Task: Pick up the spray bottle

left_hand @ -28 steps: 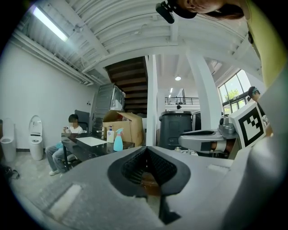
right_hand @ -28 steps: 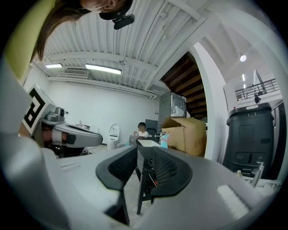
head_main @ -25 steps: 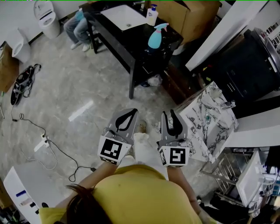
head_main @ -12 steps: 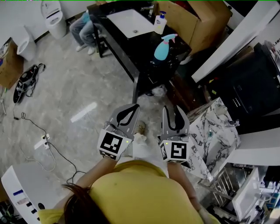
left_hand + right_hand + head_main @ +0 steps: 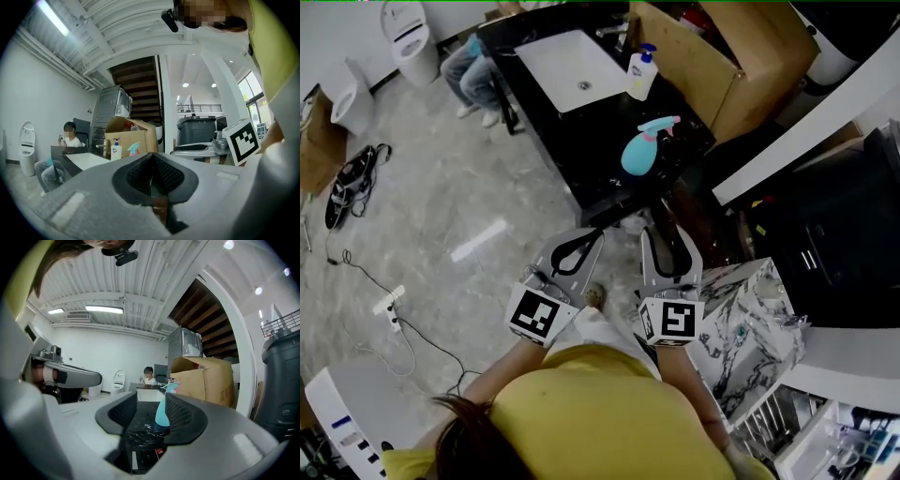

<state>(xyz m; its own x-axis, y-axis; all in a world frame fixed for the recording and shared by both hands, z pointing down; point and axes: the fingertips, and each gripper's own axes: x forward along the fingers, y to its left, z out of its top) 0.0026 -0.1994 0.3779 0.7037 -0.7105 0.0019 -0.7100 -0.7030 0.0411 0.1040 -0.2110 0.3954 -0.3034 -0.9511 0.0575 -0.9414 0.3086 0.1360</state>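
Observation:
The spray bottle (image 5: 640, 150), teal with a pink trigger, stands on the black counter (image 5: 581, 141) near its front right corner. Both grippers are held level, side by side, short of the counter's near edge. My left gripper (image 5: 589, 240) is shut and empty; in the left gripper view (image 5: 152, 161) the bottle (image 5: 133, 149) shows far off above the jaws. My right gripper (image 5: 667, 240) is opening, with nothing held. In the right gripper view (image 5: 149, 420) the bottle (image 5: 162, 412) shows through the gap, still well ahead of the fingers.
A white sink (image 5: 572, 58) is set in the counter, with a soap pump bottle (image 5: 640, 73) beside it. A cardboard box (image 5: 722, 56) stands behind. A marble-patterned cabinet (image 5: 750, 323) is close on the right. A person (image 5: 473, 66) sits at the counter's far end. Cables (image 5: 356, 178) lie on the floor.
Both grippers have moved forward toward the black counter, and the bottle now sits closer ahead. The right jaws have spread apart; the left has stayed shut.

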